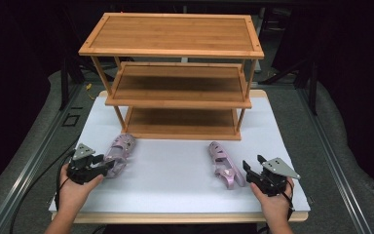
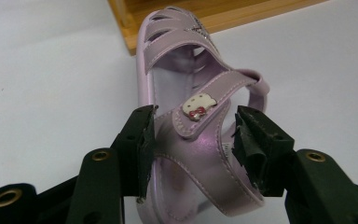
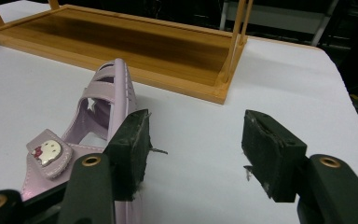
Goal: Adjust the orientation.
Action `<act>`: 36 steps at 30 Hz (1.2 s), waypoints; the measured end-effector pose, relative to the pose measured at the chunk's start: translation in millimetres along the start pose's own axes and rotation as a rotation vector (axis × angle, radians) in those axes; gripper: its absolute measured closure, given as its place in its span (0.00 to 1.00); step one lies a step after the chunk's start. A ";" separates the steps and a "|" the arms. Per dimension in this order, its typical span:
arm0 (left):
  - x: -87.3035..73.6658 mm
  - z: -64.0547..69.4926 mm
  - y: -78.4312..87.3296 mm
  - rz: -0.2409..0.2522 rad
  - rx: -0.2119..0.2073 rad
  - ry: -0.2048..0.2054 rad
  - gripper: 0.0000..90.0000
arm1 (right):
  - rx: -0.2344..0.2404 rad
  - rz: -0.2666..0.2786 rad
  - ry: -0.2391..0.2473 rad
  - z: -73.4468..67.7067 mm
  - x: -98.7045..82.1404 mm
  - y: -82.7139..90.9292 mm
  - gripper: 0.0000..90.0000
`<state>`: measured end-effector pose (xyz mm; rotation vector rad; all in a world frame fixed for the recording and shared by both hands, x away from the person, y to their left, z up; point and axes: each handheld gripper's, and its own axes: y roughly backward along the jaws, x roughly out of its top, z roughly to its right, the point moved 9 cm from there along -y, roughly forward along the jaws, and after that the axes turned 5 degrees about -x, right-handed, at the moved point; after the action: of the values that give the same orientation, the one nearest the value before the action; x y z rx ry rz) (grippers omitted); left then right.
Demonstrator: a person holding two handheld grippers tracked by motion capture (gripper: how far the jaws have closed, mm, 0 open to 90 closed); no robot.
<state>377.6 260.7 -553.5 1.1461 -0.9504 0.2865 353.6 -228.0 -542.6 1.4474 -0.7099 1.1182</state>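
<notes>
Bare white tabletop (image 1: 175, 170) lies open at frame centre, between the left sandal (image 1: 119, 153) and the right sandal (image 1: 224, 165). The wooden rack (image 1: 175, 73) blocks the upper centre of the frame; its lowest shelf (image 1: 180, 122) is open-fronted. The left sandal's toe lies just beside the rack's lower-left corner.

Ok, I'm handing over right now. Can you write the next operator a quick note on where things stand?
Left gripper: open, jaws either side of the left sandal's heel, not yet closed on it.
Right gripper: open, beside the right sandal, which lies outside its jaws.
Both sandals lie on the white table in front of the wooden rack.
Done: nothing lifted; all three shelves bare.
Left: probably grasp each sandal and set it on a shelf.
</notes>
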 end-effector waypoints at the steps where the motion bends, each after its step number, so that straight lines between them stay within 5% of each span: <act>1: -0.4 -4.4 -1.2 -0.004 0.000 0.014 0.54 | 0.000 0.002 -0.001 -0.5 0.1 -0.4 0.46; 7: -10.2 -29.0 -11.2 -0.042 0.028 0.069 0.59 | -0.006 0.001 0.004 -0.1 -0.4 -1.3 0.46; 12: -11.9 -41.4 -14.6 -0.066 0.000 0.135 0.67 | 0.002 -0.005 -0.002 -0.5 -1.6 -2.3 0.46; 21: -12.7 -48.6 -16.3 -0.137 0.047 0.105 0.88 | -0.003 -0.005 -0.009 0.6 -1.6 -1.8 0.46; 28: -10.1 -40.8 -17.1 -0.195 0.013 0.082 0.93 | -0.007 -0.006 -0.011 1.5 -1.8 -1.9 0.46; 30: -10.6 -31.1 -17.3 -0.204 -0.036 0.085 0.93 | -0.006 -0.007 -0.015 1.7 -1.8 -2.0 0.46; 36: -7.4 -8.7 -14.9 -0.246 -0.077 0.027 0.93 | -0.003 -0.008 -0.014 1.3 -2.0 -2.1 0.46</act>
<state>386.9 263.9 -569.5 1.1720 -0.7809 0.0655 355.1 -229.2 -545.2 1.4555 -0.7145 1.1017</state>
